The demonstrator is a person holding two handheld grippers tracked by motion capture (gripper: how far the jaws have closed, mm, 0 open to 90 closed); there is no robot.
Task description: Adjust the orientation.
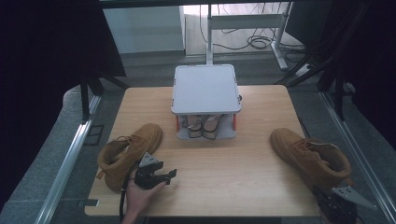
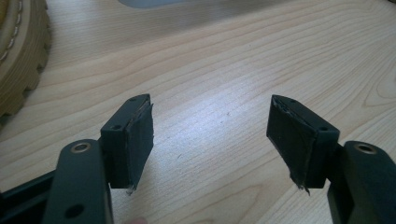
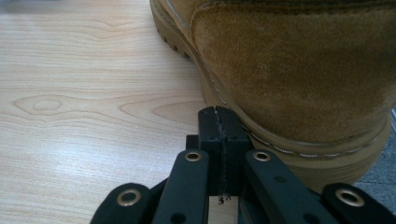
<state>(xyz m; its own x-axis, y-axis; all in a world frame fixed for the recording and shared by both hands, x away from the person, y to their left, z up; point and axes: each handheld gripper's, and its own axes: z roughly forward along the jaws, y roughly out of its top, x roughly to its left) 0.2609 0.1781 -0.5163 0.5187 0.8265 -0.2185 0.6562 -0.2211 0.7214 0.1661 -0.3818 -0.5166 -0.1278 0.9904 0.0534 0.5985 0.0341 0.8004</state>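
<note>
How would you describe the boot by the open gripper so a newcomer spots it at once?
Start at the grey rack at the table's far middle, then look toward the near left corner. The boot there is tan suede, beside the left gripper; the other boot sits at the right edge.

- Left boot (image 1: 128, 154): tan suede ankle boot with laces, lying tipped on its side at the table's left edge, toe toward the far side, lugged sole facing the table centre.
- Right boot (image 1: 310, 156): matching tan suede boot, upright on its sole near the table's right edge, toe pointing away, heel at the near corner.
</note>
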